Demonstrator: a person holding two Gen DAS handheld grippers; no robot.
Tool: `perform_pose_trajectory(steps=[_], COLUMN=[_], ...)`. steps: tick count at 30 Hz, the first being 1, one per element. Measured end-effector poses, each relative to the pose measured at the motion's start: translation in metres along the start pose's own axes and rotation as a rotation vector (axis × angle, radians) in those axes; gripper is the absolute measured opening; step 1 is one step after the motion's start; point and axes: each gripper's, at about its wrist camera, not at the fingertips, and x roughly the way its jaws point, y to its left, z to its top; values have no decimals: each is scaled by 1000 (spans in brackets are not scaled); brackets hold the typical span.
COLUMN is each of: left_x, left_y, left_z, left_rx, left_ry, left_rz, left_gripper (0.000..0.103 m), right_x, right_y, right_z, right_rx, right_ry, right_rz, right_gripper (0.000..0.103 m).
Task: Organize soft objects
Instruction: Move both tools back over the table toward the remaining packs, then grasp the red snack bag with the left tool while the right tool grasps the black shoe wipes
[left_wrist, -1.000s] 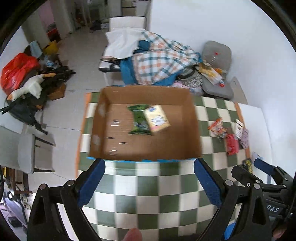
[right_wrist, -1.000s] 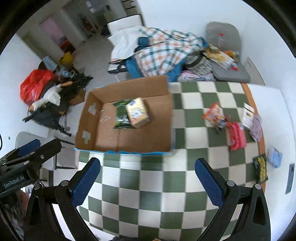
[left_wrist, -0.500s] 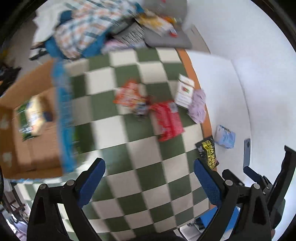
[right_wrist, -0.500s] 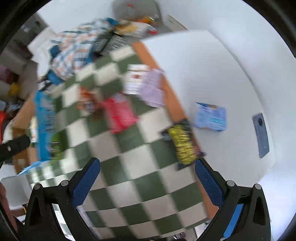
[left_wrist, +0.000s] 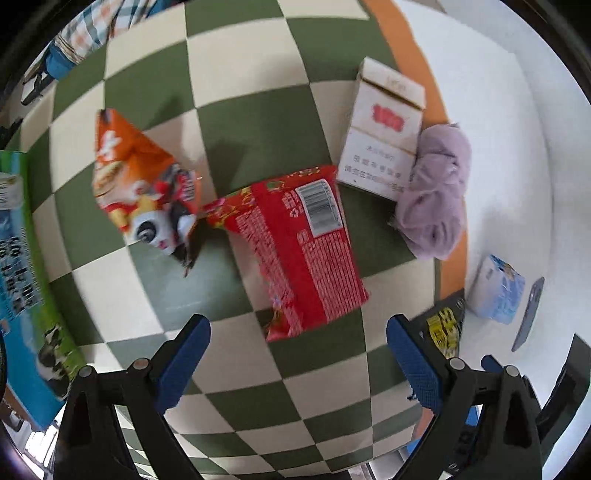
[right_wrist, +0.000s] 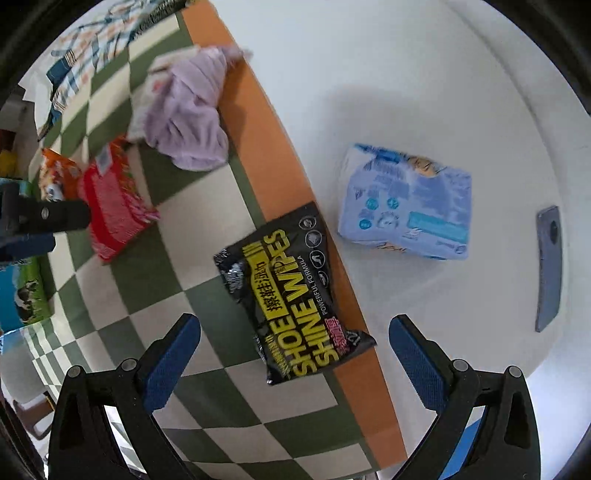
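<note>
Both grippers spread, empty: drop your left gripper (left_wrist: 297, 356) squarely over the red packet (left_wrist: 295, 247) (probably crinkly), beside the purple cloth (left_wrist: 436, 192); right gripper (right_wrist: 293, 354) waits.

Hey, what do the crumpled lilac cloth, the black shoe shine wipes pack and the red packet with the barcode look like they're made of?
Crumpled lilac cloth: probably a soft knit or fleece fabric, matte, with limp rounded folds. Black shoe shine wipes pack: thin plastic film, slightly glossy, wrinkled and crimped at its end seals. Red packet with the barcode: apparently printed plastic film too, creased, with a serrated sealed edge; motion blur leaves its sheen unclear.
</note>
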Motion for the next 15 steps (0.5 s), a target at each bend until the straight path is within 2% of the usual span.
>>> perform_pose_trajectory(steps=[9,10,12,15], left_x=[35,39,39,39], left_y=[1,0,-5,-12], left_z=[21,22,23,20], left_rx=[-60,-57,-36,-2], left_ry=[55,59,44,10], left_rz=[-6,10,42,123], left_gripper=[96,91,89,72], right_x=[34,36,41,48], right_y=[-5,-5,-4,-1], right_z=[2,2,2,2], right_rx=[22,22,22,23], right_ry=[58,59,65,77], right_rz=[13,14,9,0], right_gripper=[103,103,103,98])
